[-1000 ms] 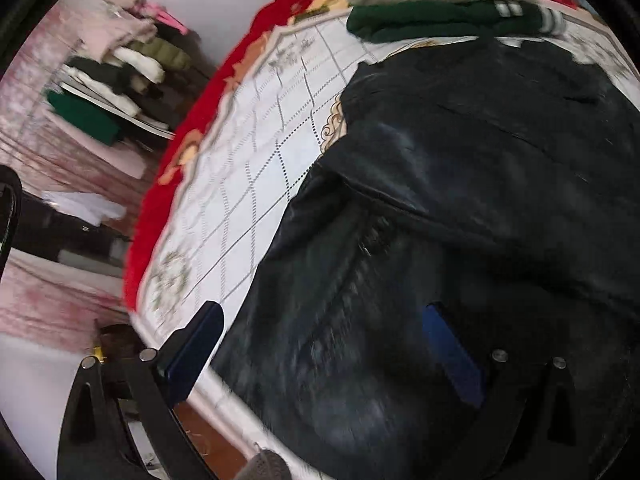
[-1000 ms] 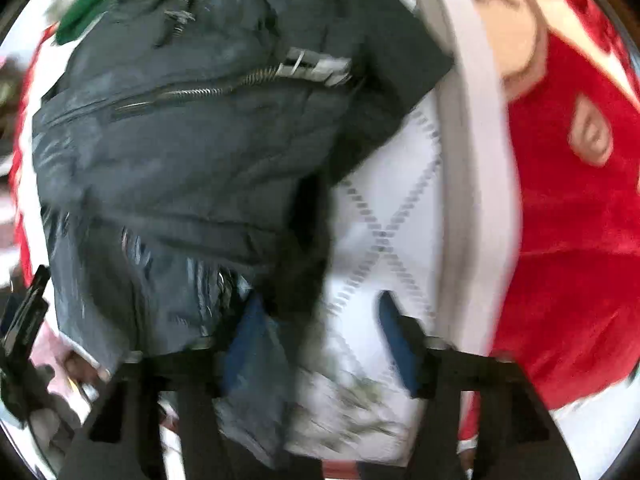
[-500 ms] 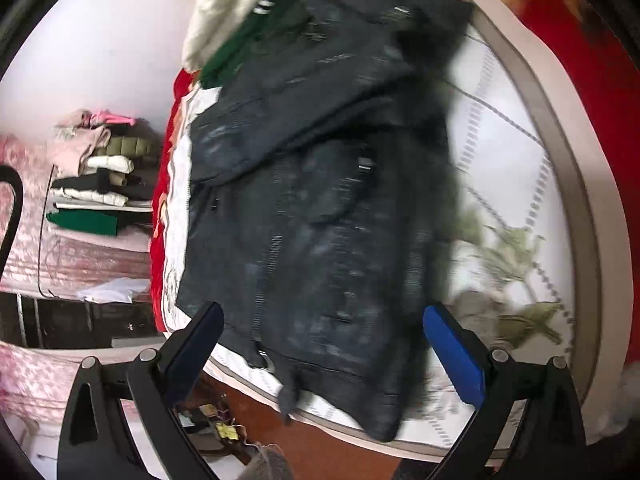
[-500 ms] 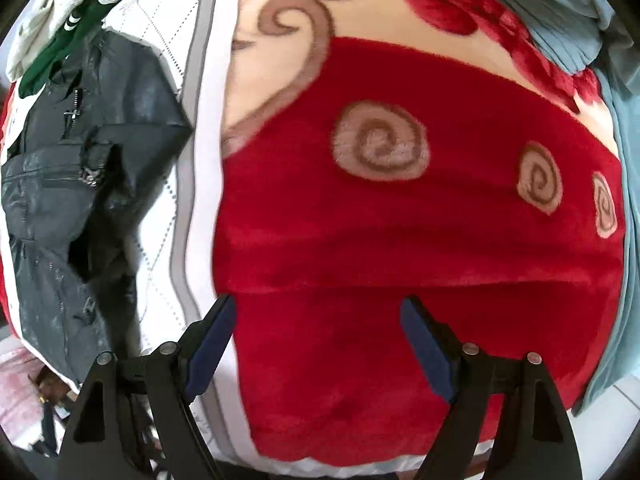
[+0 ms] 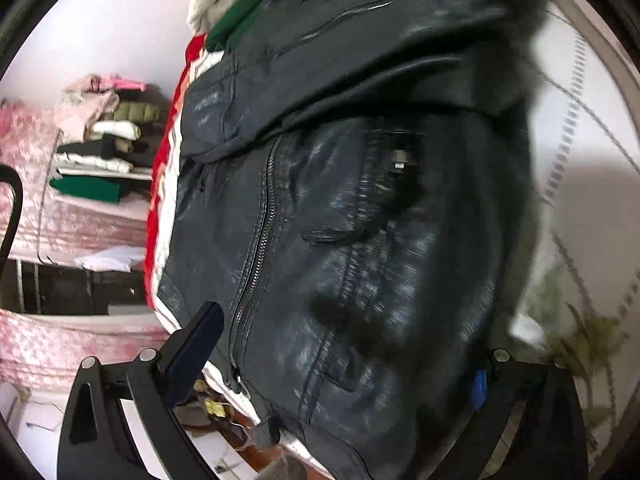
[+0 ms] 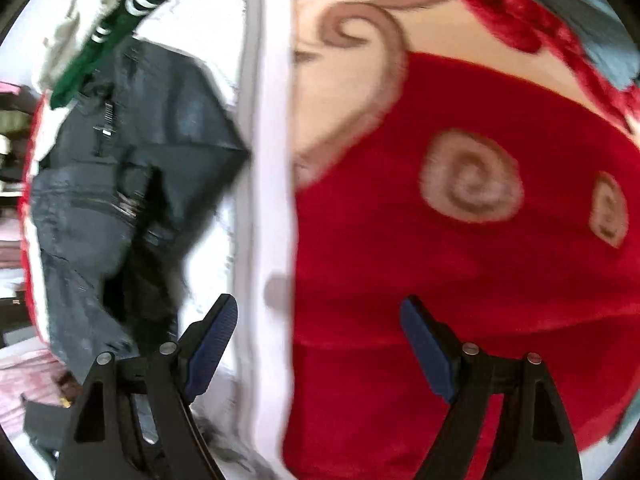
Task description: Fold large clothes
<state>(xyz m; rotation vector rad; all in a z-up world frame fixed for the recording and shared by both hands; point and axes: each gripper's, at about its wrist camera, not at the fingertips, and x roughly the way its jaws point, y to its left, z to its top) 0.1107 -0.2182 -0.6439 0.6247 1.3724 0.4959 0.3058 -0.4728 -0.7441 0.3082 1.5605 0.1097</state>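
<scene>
A black leather jacket (image 5: 360, 220) lies spread on the white quilted bed cover (image 5: 592, 200), zip up, with a sleeve or flap folded across its upper part. My left gripper (image 5: 336, 372) hangs low over the jacket's hem near the bed's edge, jaws wide open; the leather hides most of its right blue pad (image 5: 478, 390). In the right wrist view the jacket (image 6: 120, 184) lies off to the left. My right gripper (image 6: 320, 344) stands open over the seam between the white cover (image 6: 268, 200) and the red blanket (image 6: 440, 280), with nothing between its fingers.
Folded white and green clothes (image 5: 240, 4) are stacked beyond the jacket's far end. A shelf of folded clothes (image 5: 104, 136) stands by the pink wall on the left. The bed's edge runs just below the left gripper, with small clutter on the floor (image 5: 212, 404).
The left gripper has swung round and sunk closer to the jacket, which now fills its view. The right gripper has moved off the jacket's edge, rightward over the red blanket, jaws a little wider.
</scene>
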